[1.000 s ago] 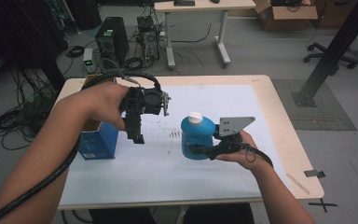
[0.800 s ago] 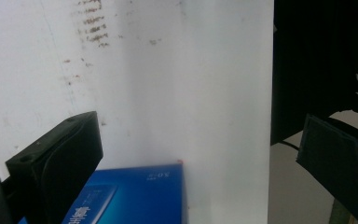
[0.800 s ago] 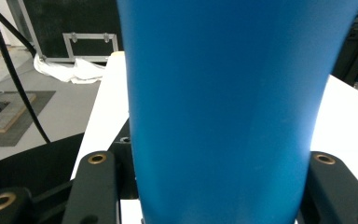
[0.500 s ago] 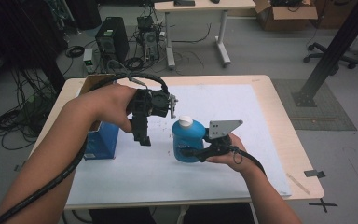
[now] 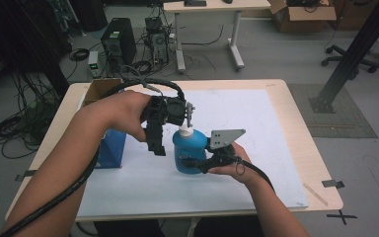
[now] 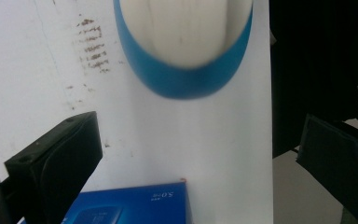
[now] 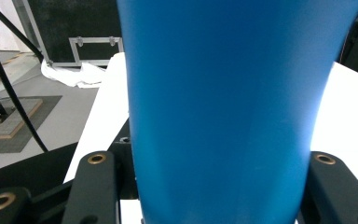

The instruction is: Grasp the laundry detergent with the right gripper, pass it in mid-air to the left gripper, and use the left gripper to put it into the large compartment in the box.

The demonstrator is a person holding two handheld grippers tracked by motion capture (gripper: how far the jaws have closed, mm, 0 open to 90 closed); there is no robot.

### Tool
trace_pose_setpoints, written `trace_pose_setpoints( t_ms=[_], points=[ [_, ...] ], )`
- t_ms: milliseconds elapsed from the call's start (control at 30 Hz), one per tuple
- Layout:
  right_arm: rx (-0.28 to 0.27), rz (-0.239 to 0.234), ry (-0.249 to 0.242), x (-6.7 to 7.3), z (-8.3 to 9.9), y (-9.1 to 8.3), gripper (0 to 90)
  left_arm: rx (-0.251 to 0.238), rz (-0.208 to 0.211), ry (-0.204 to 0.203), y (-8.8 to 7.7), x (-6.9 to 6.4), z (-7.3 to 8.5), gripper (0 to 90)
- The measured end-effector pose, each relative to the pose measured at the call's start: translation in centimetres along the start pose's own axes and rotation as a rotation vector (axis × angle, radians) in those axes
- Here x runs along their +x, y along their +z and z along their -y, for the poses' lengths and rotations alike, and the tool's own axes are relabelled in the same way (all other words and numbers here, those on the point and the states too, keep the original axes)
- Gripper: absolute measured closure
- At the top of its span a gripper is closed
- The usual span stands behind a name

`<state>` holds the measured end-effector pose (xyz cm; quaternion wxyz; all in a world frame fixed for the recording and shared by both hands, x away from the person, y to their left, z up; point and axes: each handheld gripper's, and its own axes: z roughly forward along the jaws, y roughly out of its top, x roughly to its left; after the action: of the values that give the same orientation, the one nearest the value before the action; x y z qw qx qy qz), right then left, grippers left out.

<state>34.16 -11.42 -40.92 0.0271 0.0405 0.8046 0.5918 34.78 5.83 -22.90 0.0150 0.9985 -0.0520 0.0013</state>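
Note:
A blue bottle (image 5: 186,154) with a white cap (image 5: 186,132) stands upright on the white sheet (image 5: 261,123). My right gripper (image 5: 189,164) is shut on its lower body from the right; in the right gripper view the bottle (image 7: 223,107) sits between the two black fingers (image 7: 95,186). My left gripper (image 5: 157,146) hangs just left of the cap, pointing down, open with nothing between its jaws. In the left gripper view the cap (image 6: 186,28) and the bottle's blue shoulder (image 6: 186,81) lie ahead of the open left gripper (image 6: 205,144).
A blue carton (image 5: 111,150) lies on the sheet under my left forearm, and shows as the blue carton (image 6: 130,205) in the left gripper view. A cardboard box (image 5: 98,89) sits at the table's back left corner. Faint scribbles (image 6: 91,46) mark the sheet.
My right gripper has carried the bottle leftward across the sheet, so it now stands right beside the left gripper. The left gripper has stayed nearly in place.

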Motion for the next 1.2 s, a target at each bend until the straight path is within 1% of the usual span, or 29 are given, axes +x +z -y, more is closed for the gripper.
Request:
trace_pose_setpoints(
  t_ms=[167, 300, 600, 733, 900, 933, 1000, 1200],
  points=[
    [-0.001, -0.009, -0.005, 0.3, -0.1, 0.8, 45.1, -0.005, -0.002, 0.006, 0.2, -0.1, -0.3, 0.2],
    [-0.003, -0.016, -0.010, 0.3, -0.2, 1.5, 45.0, -0.005, -0.003, 0.011, 0.2, -0.2, -0.5, 0.2],
    [-0.014, -0.019, 0.001, 0.1, -0.5, 2.7, 45.0, 0.003, -0.009, 0.016, 0.6, -0.1, -0.9, 0.2],
    [-0.019, -0.014, -0.005, 0.2, -0.8, 2.8, 44.9, 0.001, -0.010, 0.018, 0.8, -0.1, -1.0, 0.2],
    [-0.024, -0.011, -0.013, 0.3, -1.2, 2.9, 44.9, 0.008, -0.027, 0.031, 1.0, -0.4, -1.6, 0.5],
    [-0.023, -0.012, -0.014, 0.3, -1.3, 2.9, 44.9, 0.006, -0.030, 0.031, 1.1, -0.4, -1.6, 1.0],
    [-0.024, -0.010, -0.020, 0.2, -1.4, 2.9, 44.9, 0.016, -0.040, 0.034, 1.1, -0.4, -1.8, 2.4],
    [-0.027, -0.002, -0.023, 0.3, -1.5, 2.8, 44.9, 0.021, -0.049, 0.041, 1.1, -0.4, -2.2, 6.6]
  ],
)
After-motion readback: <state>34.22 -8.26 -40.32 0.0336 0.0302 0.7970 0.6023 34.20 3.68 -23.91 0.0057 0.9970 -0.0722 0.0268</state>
